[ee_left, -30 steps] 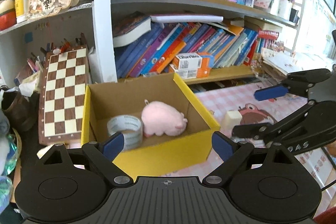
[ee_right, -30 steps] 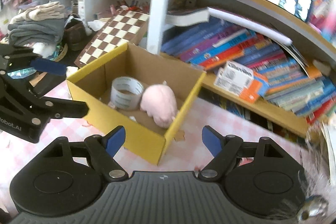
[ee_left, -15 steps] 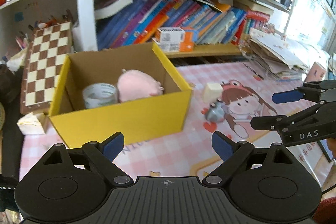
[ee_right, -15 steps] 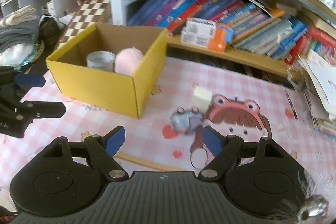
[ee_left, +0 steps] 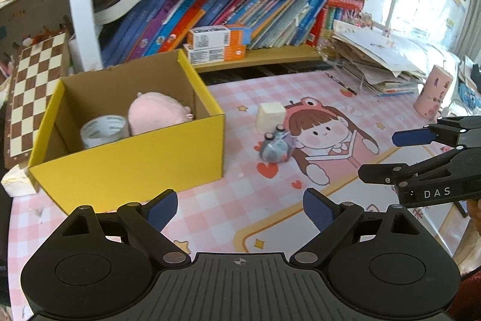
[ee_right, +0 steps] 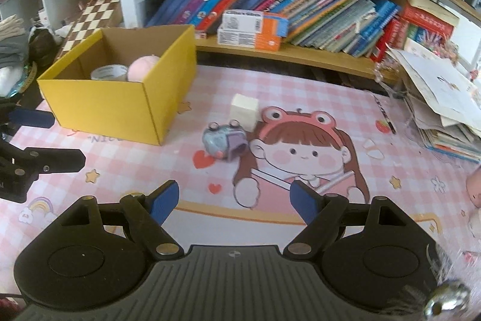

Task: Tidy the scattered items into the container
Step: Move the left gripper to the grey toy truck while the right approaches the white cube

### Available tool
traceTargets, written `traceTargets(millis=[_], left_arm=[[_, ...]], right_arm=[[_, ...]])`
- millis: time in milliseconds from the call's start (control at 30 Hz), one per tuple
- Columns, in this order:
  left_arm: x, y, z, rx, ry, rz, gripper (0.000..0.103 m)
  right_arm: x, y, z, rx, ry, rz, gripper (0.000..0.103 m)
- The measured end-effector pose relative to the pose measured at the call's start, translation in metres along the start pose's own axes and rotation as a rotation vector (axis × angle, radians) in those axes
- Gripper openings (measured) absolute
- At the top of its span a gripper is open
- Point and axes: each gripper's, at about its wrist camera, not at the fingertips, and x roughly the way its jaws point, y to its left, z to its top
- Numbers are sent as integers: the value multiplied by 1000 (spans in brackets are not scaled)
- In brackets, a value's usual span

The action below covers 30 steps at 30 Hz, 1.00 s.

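Box (ee_left: 129, 161), left wrist view: yellow, open top, far left on the pink mat (ee_left: 240, 200). Inside: 1 tape roll (ee_left: 103, 130), 1 pink plush (ee_left: 157, 113), side by side, touching. Loose on the mat right of the box: 1 cream cube (ee_left: 270, 115), 1 grey-purple toy (ee_left: 276, 148) just nearer than the cube. 1 pink tube (ee_left: 433, 95) upright, far right. Left gripper (ee_left: 240, 205): jaws wide apart, nothing between them, touching nothing, hanging over bare mat near the box's front. Right gripper (ee_left: 390, 154) comes in from the right edge, fingers apart, empty.

Right wrist view: box (ee_right: 120, 104) far left, tape roll (ee_right: 109, 72) and plush (ee_right: 142, 66) showing over the rim. Cube (ee_right: 244, 110) and toy (ee_right: 224, 142) mid-mat, just beside each other; can't tell if they touch. Right gripper (ee_right: 234, 200): jaws wide, empty, above the mat nearer than the toy, clear of it. Left gripper (ee_right: 57, 140) at the left edge, spread, holding nothing. Something pink (ee_right: 475, 191) at the right edge, too cropped to identify.

Count: 2 items in the box, 2 loose beside it.
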Motion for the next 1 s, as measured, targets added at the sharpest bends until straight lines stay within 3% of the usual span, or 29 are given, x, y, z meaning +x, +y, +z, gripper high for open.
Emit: traceTargets(millis=[1000], left_arm=[[51,-77,27,147,10,-30,92]], right_arm=[[24,-73,5,67,-15,36,80]])
